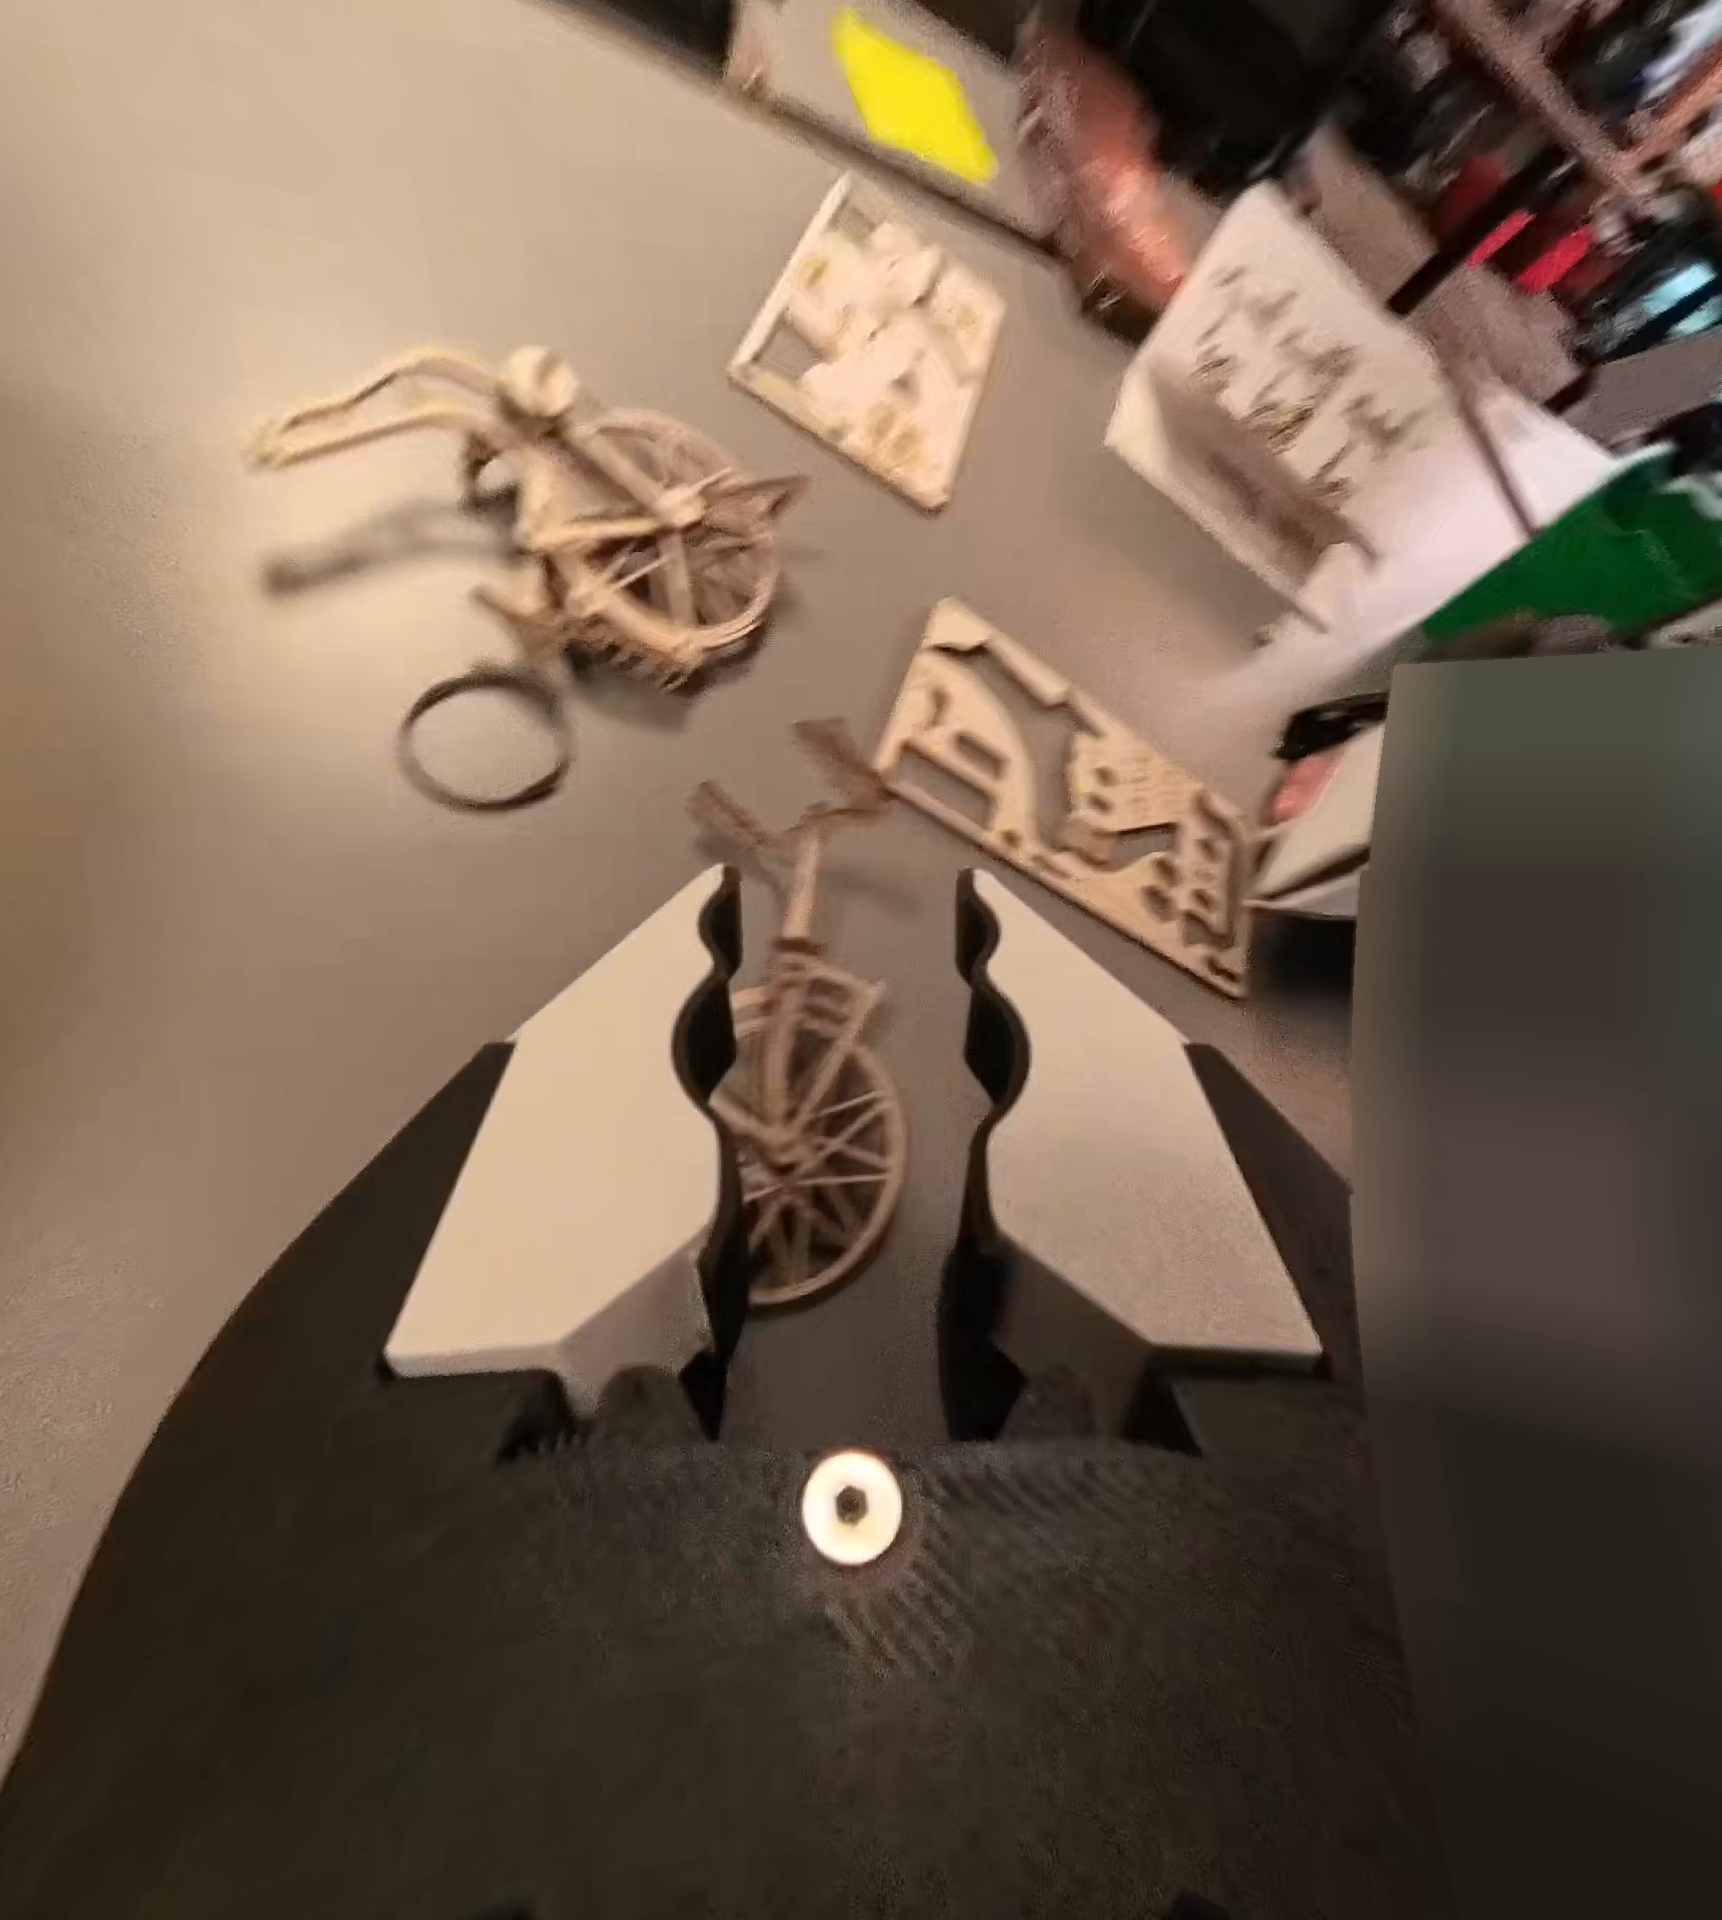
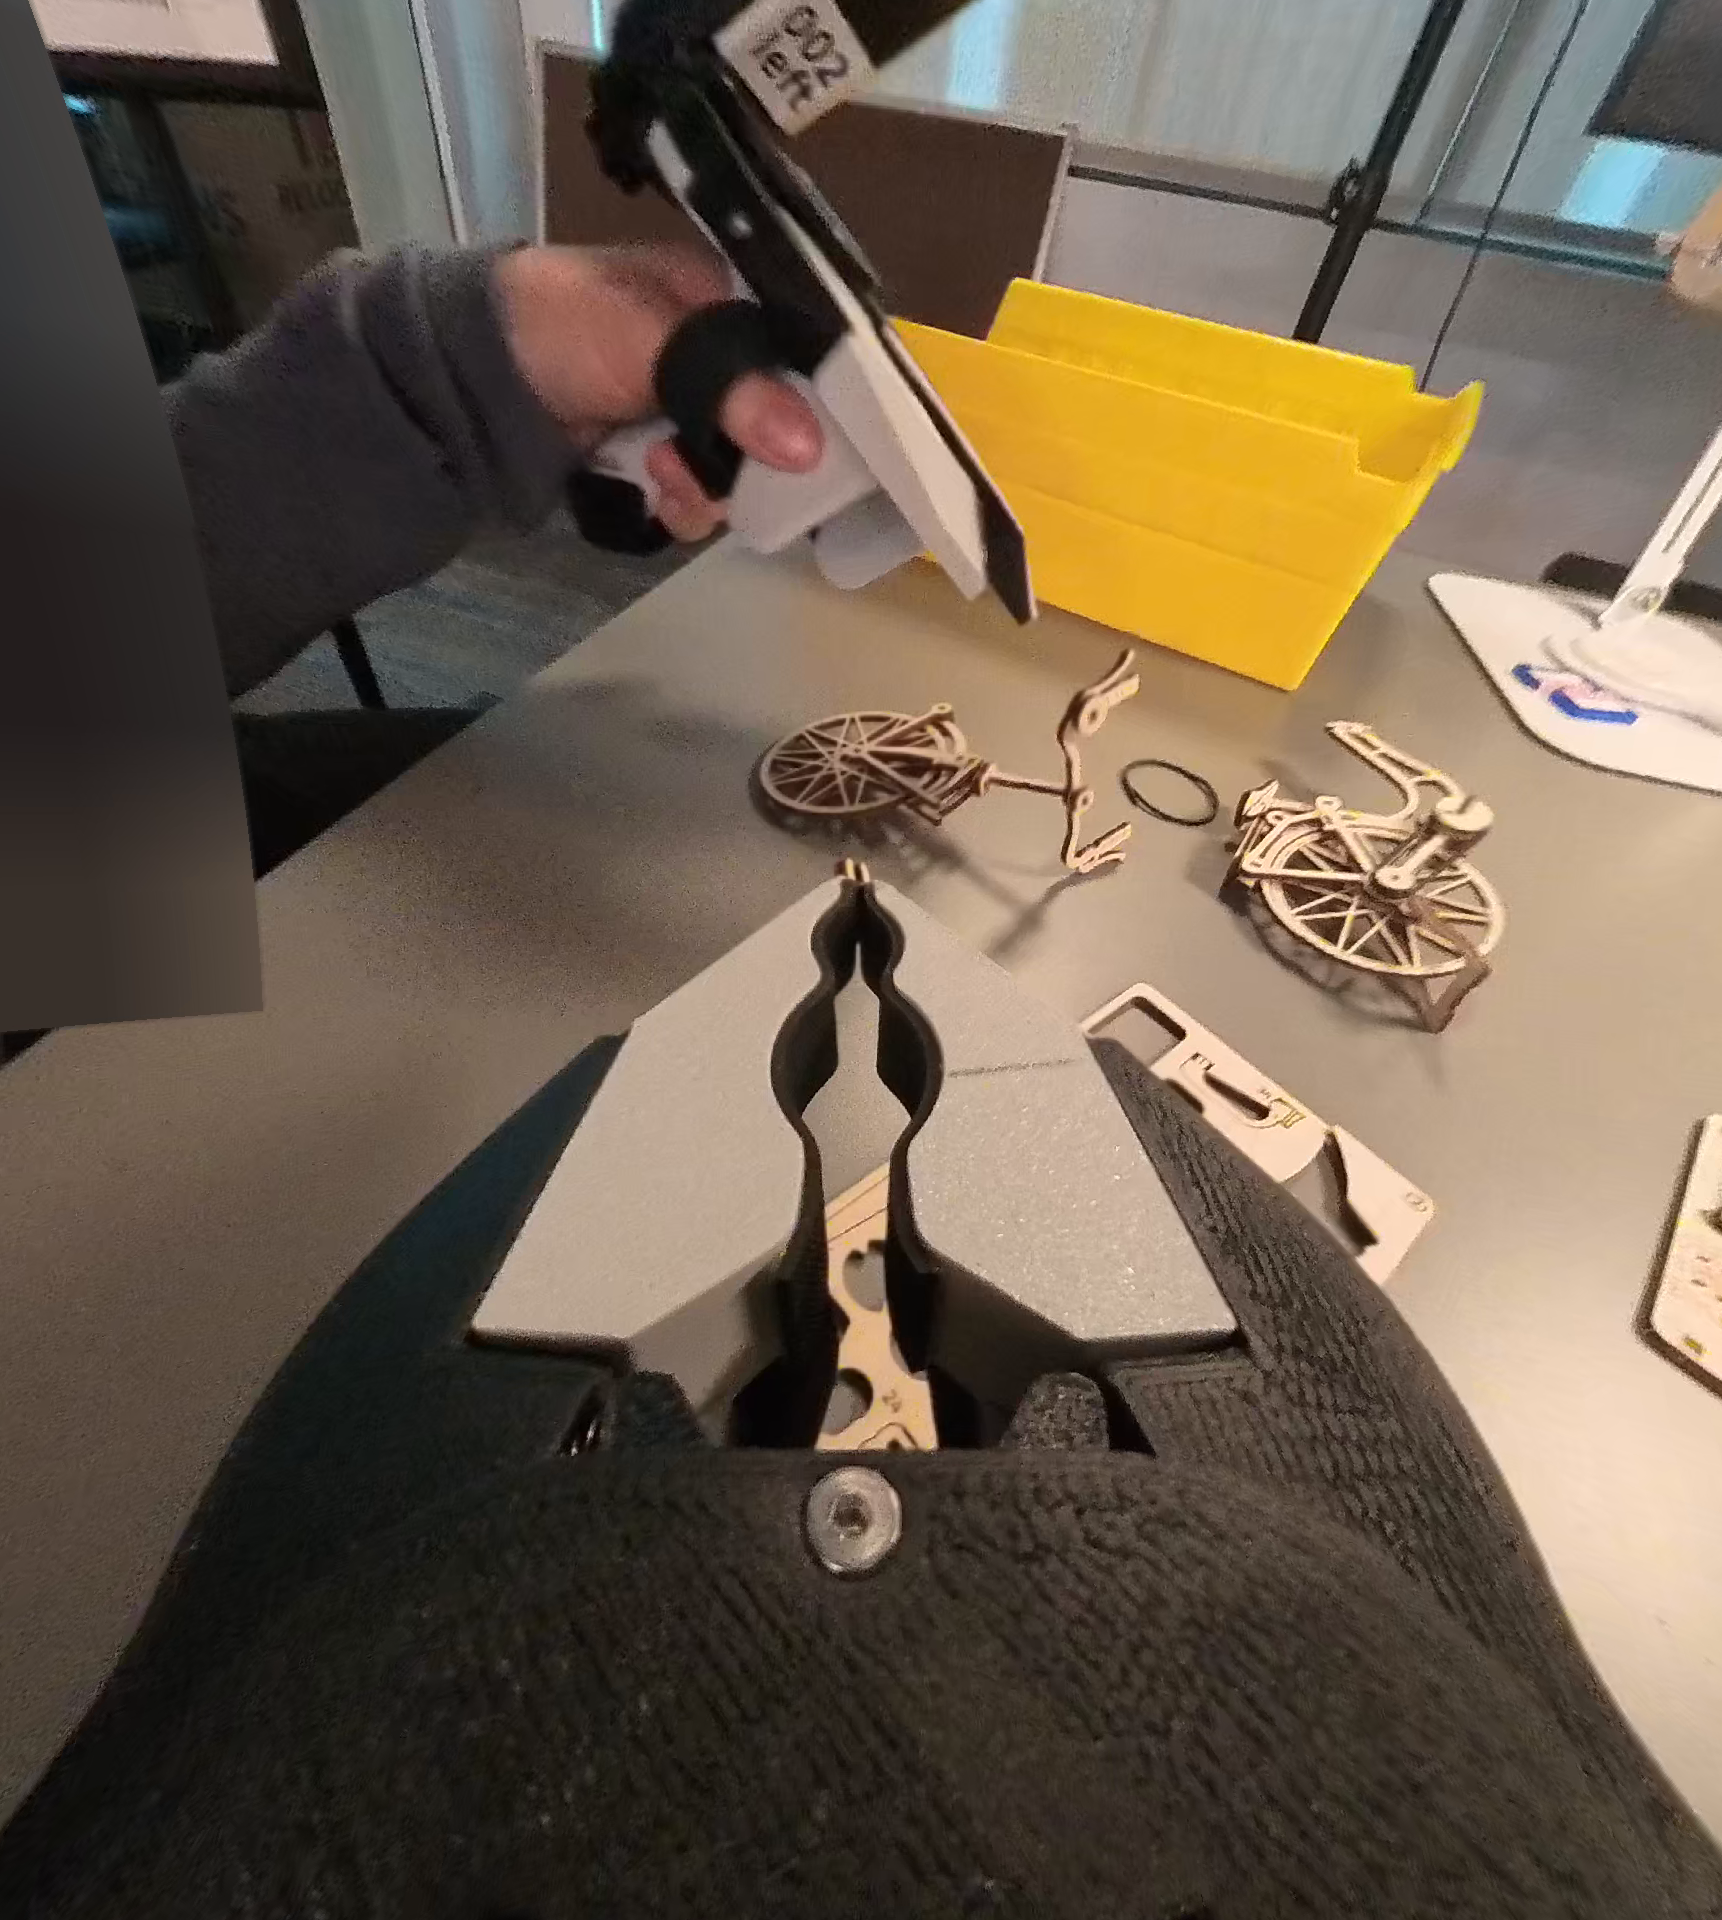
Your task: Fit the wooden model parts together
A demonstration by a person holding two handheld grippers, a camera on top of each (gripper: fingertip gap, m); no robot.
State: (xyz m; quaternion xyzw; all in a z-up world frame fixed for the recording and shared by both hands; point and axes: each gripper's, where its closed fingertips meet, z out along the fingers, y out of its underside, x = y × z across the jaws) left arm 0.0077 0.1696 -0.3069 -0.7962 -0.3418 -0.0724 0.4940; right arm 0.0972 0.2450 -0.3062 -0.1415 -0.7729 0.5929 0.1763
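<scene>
My left claw is released, jaws wide apart, hanging above the grey tabletop. Between its fingers, centre of the left wrist view, lies the pale wooden front-wheel-and-handlebar assembly, flat on the tabletop, not gripped. Upper left of that frame: the wooden rear-wheel-and-frame assembly, and just below it a thin black rubber ring. Right of centre is a punched-out wooden parts sheet; a second wooden parts sheet sits at upper centre. This view is motion-blurred.

My right claw is clenched on a tiny pale wooden piece pinched at the very tips, centre of the right wrist view. The left claw also shows at upper centre there, held in a hand, above the front-wheel assembly. A yellow plastic bin stands at upper right on the tabletop.
</scene>
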